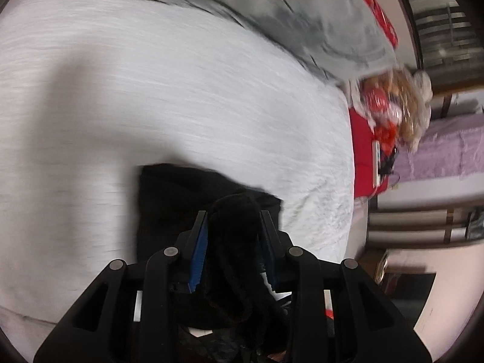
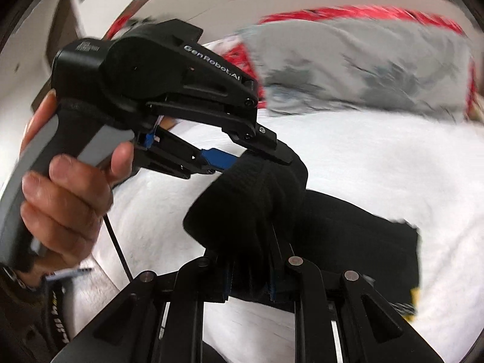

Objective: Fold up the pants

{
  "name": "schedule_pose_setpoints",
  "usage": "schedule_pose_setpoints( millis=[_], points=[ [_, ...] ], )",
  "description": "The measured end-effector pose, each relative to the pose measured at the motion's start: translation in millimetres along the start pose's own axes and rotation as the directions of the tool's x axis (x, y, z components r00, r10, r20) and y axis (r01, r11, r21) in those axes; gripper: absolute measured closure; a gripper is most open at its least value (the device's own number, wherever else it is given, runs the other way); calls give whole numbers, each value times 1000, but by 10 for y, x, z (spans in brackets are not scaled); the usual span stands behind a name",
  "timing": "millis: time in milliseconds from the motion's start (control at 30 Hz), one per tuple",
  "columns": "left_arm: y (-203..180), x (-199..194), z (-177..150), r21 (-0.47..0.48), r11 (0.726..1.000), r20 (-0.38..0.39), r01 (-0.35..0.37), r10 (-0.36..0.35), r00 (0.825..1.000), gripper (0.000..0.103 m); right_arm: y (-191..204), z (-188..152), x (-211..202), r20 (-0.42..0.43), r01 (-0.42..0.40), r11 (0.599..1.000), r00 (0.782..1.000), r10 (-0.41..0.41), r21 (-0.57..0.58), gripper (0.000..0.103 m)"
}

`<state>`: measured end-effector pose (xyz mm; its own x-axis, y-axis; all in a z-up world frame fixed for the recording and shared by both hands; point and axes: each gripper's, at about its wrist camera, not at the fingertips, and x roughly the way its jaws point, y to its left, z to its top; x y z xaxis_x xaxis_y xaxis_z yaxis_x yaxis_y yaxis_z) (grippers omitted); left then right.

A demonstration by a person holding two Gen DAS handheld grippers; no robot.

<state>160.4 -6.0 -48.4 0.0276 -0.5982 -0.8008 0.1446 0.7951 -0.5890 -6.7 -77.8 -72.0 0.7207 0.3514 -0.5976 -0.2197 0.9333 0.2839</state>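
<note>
The black pants (image 1: 181, 199) lie folded on a white bedspread (image 1: 151, 90), with a bunched end lifted. My left gripper (image 1: 233, 216) is shut on a thick roll of the black fabric between its blue pads. In the right wrist view, the left gripper (image 2: 257, 160) pinches the top of the same bunch (image 2: 251, 208), held by a bare hand (image 2: 60, 199). My right gripper (image 2: 251, 272) is shut on the lower part of that bunch. The rest of the pants (image 2: 363, 251) lies flat behind on the bedspread (image 2: 378, 163).
A grey garment (image 1: 302, 15) lies at the far side of the bed, also in the right wrist view (image 2: 363, 69), on a red patterned cover (image 1: 363, 157). A heap of small items (image 1: 396, 106) sits at the bed's edge. A purple covered bed (image 1: 438, 148) stands beyond.
</note>
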Motion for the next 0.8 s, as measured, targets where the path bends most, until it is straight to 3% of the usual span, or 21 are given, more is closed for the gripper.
schedule_pose_setpoints(
  millis=[100, 200, 300, 433, 567, 633, 700, 800],
  points=[
    [-403, 491, 9, 48, 998, -55, -48, 50, 997, 75, -514, -106, -69, -27, -4, 991, 1000, 8, 132, 86],
    [-633, 896, -12, 71, 992, -113, -102, 110, 988, 75, -1055, -304, -40, -74, -7, 957, 997, 30, 289, 86],
    [-737, 1051, -71, 95, 983, -118, -158, 169, 979, 75, -1386, -438, -2, -96, -32, 918, 992, 76, 396, 86],
    [-703, 878, -110, 64, 989, -76, -135, 140, 987, 75, -1591, -513, 17, -95, -109, 871, 980, 175, 479, 81],
    [-539, 416, -130, 14, 1000, 12, -18, 18, 1000, 75, -1649, -462, -135, -84, -171, 864, 968, 237, 474, 74],
    [-382, 140, -173, -2, 1000, 76, 15, -15, 997, 69, -1730, -427, -283, -55, -196, 852, 966, 253, 485, 70],
    [-134, -110, -260, -18, 1000, 142, -6, 9, 990, 49, -1822, -367, -410, -14, -201, 847, 971, 239, 493, 62],
    [172, -202, -359, -62, 995, 182, -77, 87, 979, 48, -1966, -188, -484, 34, -205, 832, 975, 219, 515, 41]
  ],
)
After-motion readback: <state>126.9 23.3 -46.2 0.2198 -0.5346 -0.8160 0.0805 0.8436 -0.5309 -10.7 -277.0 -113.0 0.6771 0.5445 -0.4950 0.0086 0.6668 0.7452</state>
